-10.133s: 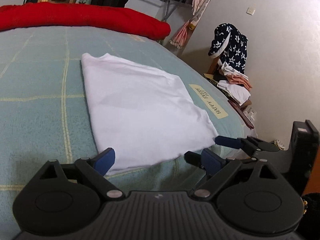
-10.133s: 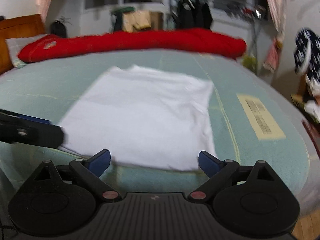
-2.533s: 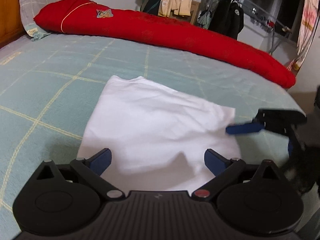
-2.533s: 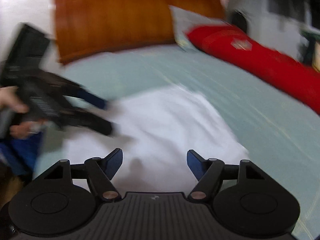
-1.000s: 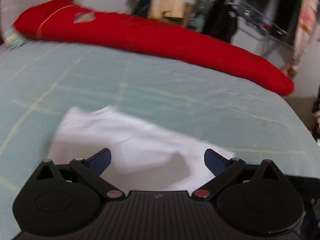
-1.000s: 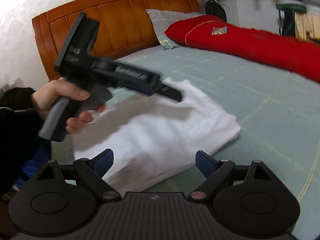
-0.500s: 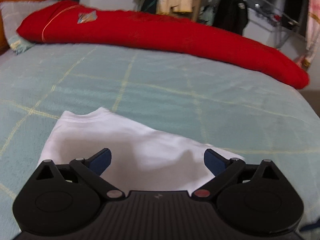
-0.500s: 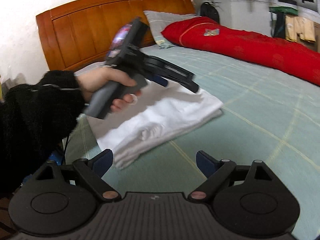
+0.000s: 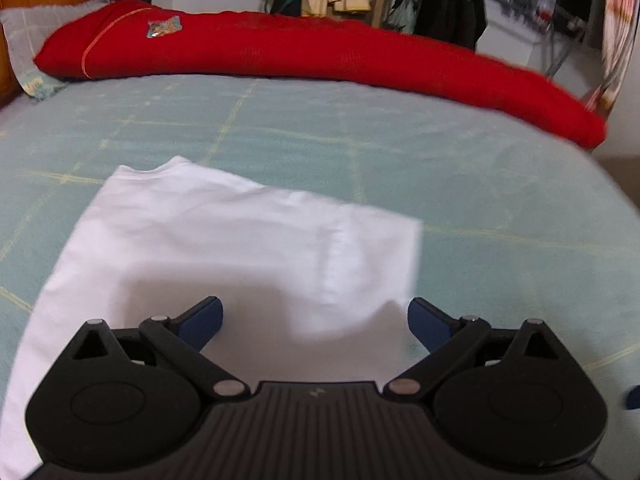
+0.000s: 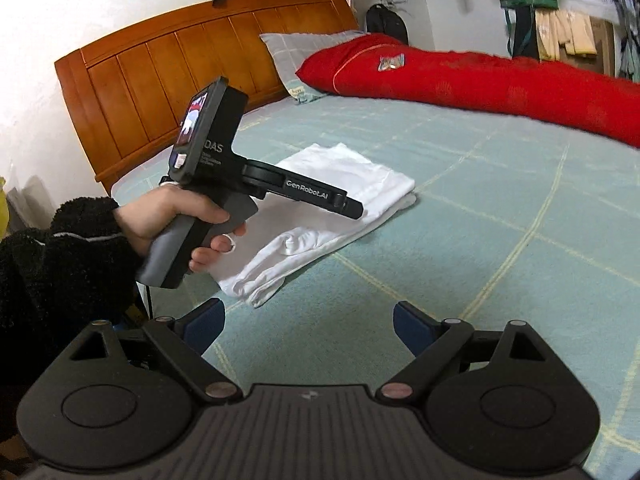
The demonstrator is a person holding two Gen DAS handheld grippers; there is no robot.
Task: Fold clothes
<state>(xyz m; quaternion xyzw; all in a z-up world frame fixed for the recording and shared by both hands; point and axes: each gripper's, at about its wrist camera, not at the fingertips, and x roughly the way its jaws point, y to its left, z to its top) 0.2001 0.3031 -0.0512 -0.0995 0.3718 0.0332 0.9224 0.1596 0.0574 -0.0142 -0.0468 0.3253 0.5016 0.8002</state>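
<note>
white shirt folded on the bed, both grippers empty

green checked bedspread fills both views, with a red bolster along the far side, a grey pillow and a wooden headboard at one end. clothes hang on a rack in the blurred background.

the shirt lies flat on the spread near its front edge, a white rectangle several layers thick. in the right wrist view the near end shows stacked edges and a small rumple where a layer has bunched.

the left gripper hangs just above the shirt's near part, fingers spread wide, nothing between them. from the right wrist view a hand in a dark fleecy sleeve grips its handle, and its snout points over the cloth without visibly pressing it. the right gripper sits off to the side above bare bedspread, also spread wide and empty.

the shirt looks light, soft and limp. it has no stiffness, so a pinch in the middle would likely pull up only the top layer and spoil the stack. a better hold, i judge, is at a corner or along the folded edge, closing over all layers at once, one gripper at each end. the cotton should not slip much on the spread, but it will drag and wrinkle if pulled sideways.

the folding seems nearly done. perhaps the rumple needs smoothing.
</note>
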